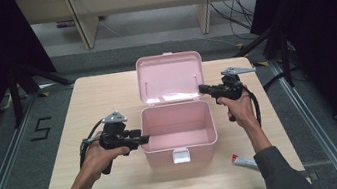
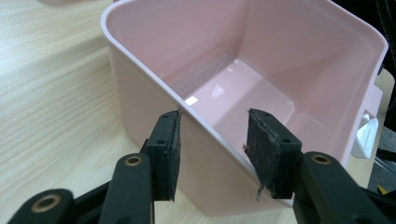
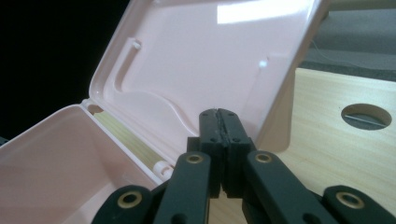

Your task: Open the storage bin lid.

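A pink plastic box (image 1: 160, 156) stands open in the middle of the wooden table (image 1: 96, 100), its lid (image 1: 170, 76) tilted up at the back. The inside looks empty. My left gripper (image 1: 145, 139) is at the box's left wall, open. In the left gripper view the box wall (image 2: 140, 88) runs between the spread jaws of the left gripper (image 2: 213, 126), one pad outside and one over the inside. My right gripper (image 1: 201, 88) is shut with nothing in it. Its tips (image 3: 219, 122) sit right by the lid's (image 3: 187, 56) lower right edge; contact is unclear.
A white latch (image 1: 181, 156) sits on the box's front wall. A small red and white tube (image 1: 244, 162) lies near the table's front right edge. A round hole (image 3: 365, 115) is cut in the tabletop right of the lid. Dark frames and cables surround the table.
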